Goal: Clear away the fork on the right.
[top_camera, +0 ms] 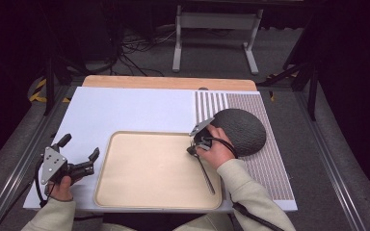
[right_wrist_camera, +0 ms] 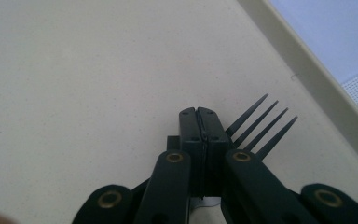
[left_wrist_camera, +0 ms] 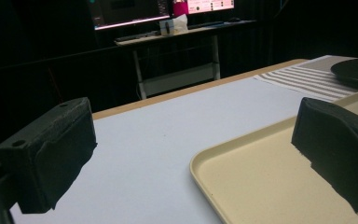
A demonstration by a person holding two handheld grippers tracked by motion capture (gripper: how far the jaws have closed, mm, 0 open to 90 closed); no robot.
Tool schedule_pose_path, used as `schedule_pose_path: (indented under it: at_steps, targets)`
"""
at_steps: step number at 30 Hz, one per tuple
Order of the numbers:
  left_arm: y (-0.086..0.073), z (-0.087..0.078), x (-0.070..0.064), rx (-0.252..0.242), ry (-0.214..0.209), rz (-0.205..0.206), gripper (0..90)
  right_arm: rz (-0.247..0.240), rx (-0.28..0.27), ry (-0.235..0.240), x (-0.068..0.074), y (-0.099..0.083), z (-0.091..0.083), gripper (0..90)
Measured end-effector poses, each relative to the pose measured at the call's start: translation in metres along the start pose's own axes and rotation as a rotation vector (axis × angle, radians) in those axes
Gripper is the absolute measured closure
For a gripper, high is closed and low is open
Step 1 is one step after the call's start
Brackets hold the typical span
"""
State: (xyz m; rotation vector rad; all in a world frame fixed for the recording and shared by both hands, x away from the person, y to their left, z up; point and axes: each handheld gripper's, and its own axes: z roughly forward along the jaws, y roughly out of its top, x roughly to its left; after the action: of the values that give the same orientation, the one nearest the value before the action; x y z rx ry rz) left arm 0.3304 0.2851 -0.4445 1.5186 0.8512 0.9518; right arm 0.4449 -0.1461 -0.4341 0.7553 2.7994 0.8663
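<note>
Two grippers work around one beige tray [top_camera: 149,192], the landmark for everything else. Left of the tray, over the bare white table sheet [top_camera: 125,108], the left gripper [top_camera: 79,147] hangs with its jaws spread wide and nothing between them; in the left gripper view the tray's rounded near corner [left_wrist_camera: 205,163] lies between the two black pads [left_wrist_camera: 51,149], one pad over the sheet and the other over the tray floor. Nothing stands on the sheet to the tray's left or beyond it, up to the wooden edge [top_camera: 168,83] of the table. Inside the tray, near its right rim, a dark fork [top_camera: 206,174] lies on the floor, its handle running towards the tray's near right corner. The right gripper [top_camera: 193,147] sits over the fork's far end, jaws pressed tight together; the right gripper view shows the four tines [right_wrist_camera: 261,126] sticking out just beside the shut jaw tips, though whether they pinch the fork's neck I cannot tell. Most of the tray floor left of the fork is bare. Right of the tray, a dark round plate [top_camera: 243,130] rests on a striped mat [top_camera: 270,163], just behind the right hand [top_camera: 218,151].
</note>
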Motion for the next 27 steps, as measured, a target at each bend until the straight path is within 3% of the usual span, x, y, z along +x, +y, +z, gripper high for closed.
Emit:
schedule_pose_path:
  at_steps: [27]
  targets:
    - [0.0, 0.001, -0.001, 0.004, -0.005, -0.002, 0.5, 0.067, 0.008, -0.086, -0.017, -0.012, -0.013, 89.8]
